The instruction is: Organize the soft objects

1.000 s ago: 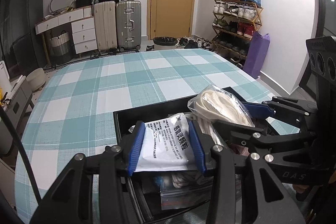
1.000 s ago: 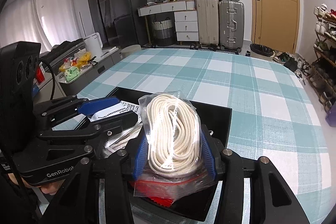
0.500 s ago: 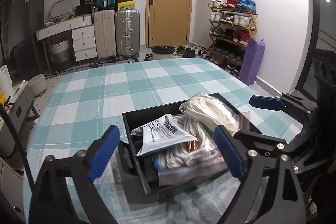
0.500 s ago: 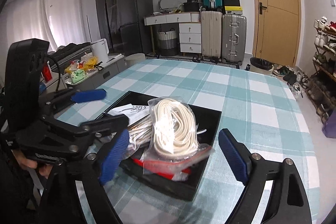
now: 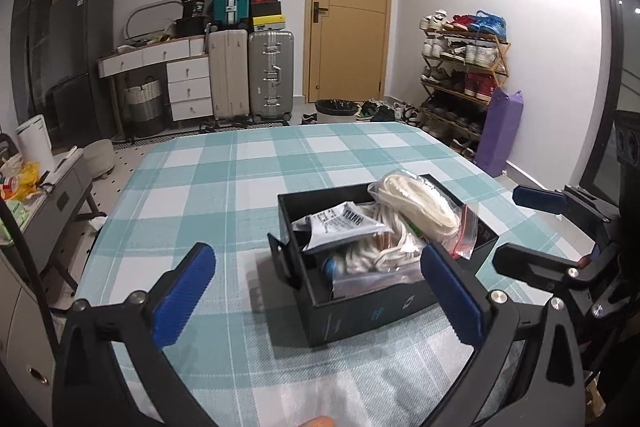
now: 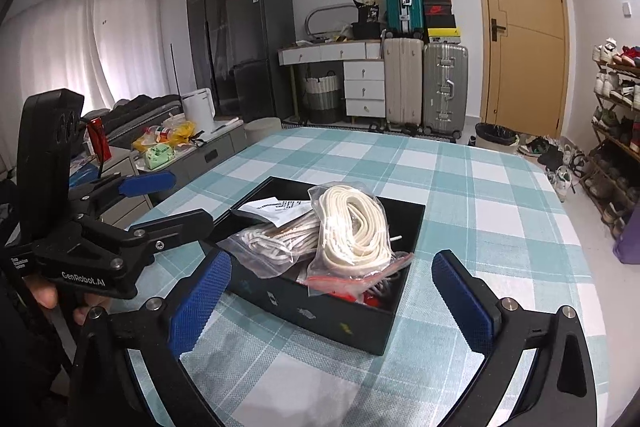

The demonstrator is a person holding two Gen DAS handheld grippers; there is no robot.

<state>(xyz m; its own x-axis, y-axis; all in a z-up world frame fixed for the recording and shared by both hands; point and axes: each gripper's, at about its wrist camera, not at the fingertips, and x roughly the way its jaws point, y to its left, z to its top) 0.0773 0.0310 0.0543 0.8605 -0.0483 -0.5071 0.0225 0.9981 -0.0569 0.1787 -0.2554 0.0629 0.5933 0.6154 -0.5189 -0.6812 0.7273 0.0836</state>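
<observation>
A black box (image 5: 372, 315) (image 6: 320, 311) sits on the checked tablecloth. In it lie a clear bag of cream rope (image 5: 416, 203) (image 6: 352, 227), a white printed packet (image 5: 340, 223) (image 6: 276, 207) and another bag of white cord (image 6: 272, 247). My left gripper (image 5: 320, 295) is open and empty, held back from the box's near side. My right gripper (image 6: 332, 295) is open and empty, also drawn back from the box. Each gripper shows in the other's view, the left (image 6: 160, 203) and the right (image 5: 524, 227).
The teal and white checked table (image 5: 248, 187) stretches beyond the box. Suitcases (image 5: 248, 75), a drawer unit (image 5: 184, 83), a door and a shoe rack (image 5: 464, 67) stand at the far walls. A low grey cabinet with clutter (image 6: 168, 147) is at the left.
Both grippers opened and let go of the packet and the rope bag, which now lie in the box. Both grippers pulled back and up away from the box.
</observation>
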